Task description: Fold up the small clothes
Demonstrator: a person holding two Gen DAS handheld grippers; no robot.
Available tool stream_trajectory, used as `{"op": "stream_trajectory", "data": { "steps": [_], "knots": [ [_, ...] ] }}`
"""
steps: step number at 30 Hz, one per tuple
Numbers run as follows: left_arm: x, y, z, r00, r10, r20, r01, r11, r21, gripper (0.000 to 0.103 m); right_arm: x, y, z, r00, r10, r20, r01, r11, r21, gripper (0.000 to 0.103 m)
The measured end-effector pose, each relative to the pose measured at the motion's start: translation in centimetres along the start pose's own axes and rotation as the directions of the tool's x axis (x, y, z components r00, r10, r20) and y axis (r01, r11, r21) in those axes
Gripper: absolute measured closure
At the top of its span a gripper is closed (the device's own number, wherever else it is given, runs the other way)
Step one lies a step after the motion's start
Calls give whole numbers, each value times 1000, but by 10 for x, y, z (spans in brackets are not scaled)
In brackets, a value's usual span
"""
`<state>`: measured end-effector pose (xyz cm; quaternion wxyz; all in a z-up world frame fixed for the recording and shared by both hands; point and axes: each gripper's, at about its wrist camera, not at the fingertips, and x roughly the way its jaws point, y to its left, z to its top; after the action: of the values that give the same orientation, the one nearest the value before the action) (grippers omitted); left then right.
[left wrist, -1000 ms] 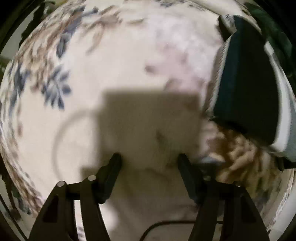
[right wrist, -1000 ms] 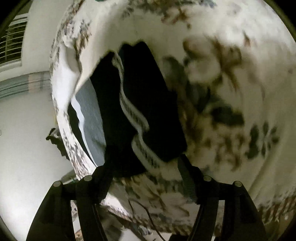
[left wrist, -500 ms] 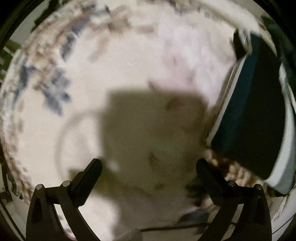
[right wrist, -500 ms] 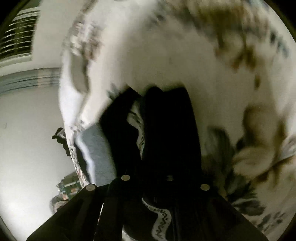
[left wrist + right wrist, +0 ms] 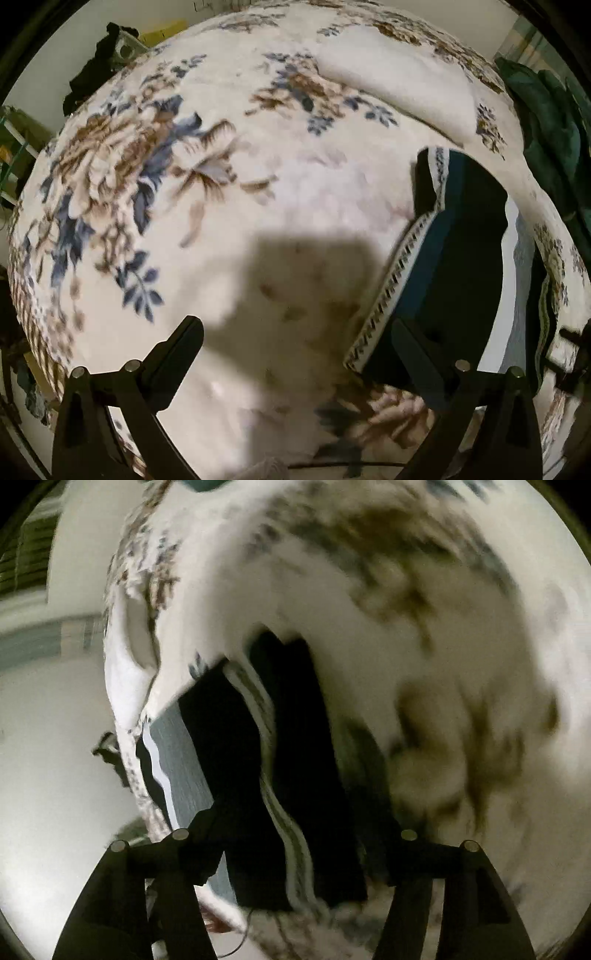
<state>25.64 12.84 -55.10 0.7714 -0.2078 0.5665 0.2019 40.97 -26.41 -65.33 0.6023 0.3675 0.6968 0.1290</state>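
Observation:
A dark folded garment point(image 5: 454, 266) with a white patterned waistband lies on the flowered blanket point(image 5: 229, 177), at the right of the left wrist view. My left gripper point(image 5: 295, 343) is open and empty over the blanket, its right finger at the garment's near edge. In the right wrist view the same dark garment point(image 5: 291, 760) lies folded, its striped band running down the middle. My right gripper point(image 5: 299, 853) is open above it, with one finger on each side, holding nothing. This view is blurred.
A grey garment point(image 5: 184, 760) with a white edge lies under the dark one at the blanket's edge. A white folded part of the blanket point(image 5: 399, 85) lies at the back. Dark green cloth point(image 5: 550, 140) hangs at the far right. The floor point(image 5: 55, 775) lies beyond the bed's edge.
My left gripper has opened wide and pulled back from the blanket. My right gripper was shut low over the dark garment half a second ago; it is now open and drawn back.

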Motion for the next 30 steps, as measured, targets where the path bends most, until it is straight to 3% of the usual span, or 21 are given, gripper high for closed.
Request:
{"op": "stream_trajectory", "data": {
  "steps": [3, 7, 10, 13, 14, 16, 18, 20, 22, 24, 28, 30],
  "knots": [
    [1, -3, -11, 999, 0, -37, 0, 1000, -6, 0, 20, -31, -23, 996, -12, -84, 23, 991, 129, 37],
    [3, -1, -29, 997, -11, -79, 8, 999, -36, 0, 23, -63, -70, 987, 161, -10, -148, 928, 343, 37],
    [3, -1, -36, 995, -20, -97, 16, 999, -49, 0, 42, -76, -95, 948, 317, 16, -292, 853, 433, 35],
    [2, -2, -36, 994, -22, -104, 17, 999, -46, 0, 73, -84, -105, 903, 427, 50, -390, 764, 515, 20],
    [1, -3, -35, 994, -25, -103, 20, 999, -48, 0, 83, -86, -104, 888, 455, 68, -417, 734, 536, 20],
    [-1, -4, -32, 995, -26, -92, 22, 998, -52, 0, 94, -85, -99, 875, 473, 105, -451, 716, 533, 20],
    [-5, -4, -30, 997, -29, -76, 24, 998, -58, 0, 86, -80, -92, 884, 428, 189, -462, 740, 489, 30],
    [-8, -4, -28, 998, -28, -64, 24, 998, -62, 0, 63, -67, -88, 895, 365, 255, -441, 807, 394, 79],
    [-11, -2, -26, 998, -32, -53, 28, 997, -67, 0, 35, -46, -90, 911, 291, 291, -372, 886, 278, 85],
    [-12, -1, -25, 998, -33, -44, 30, 997, -74, 0, 18, -21, -92, 922, 236, 308, -297, 940, 168, 87],
    [-16, 3, -23, 999, -35, -29, 32, 996, -86, 0, -21, 25, -98, 915, 179, 361, -169, 984, -59, 88],
    [-17, 3, -20, 999, -42, -23, 40, 995, -90, 0, -20, 29, -94, 924, 111, 366, -84, 992, -91, 88]
  ]
}}
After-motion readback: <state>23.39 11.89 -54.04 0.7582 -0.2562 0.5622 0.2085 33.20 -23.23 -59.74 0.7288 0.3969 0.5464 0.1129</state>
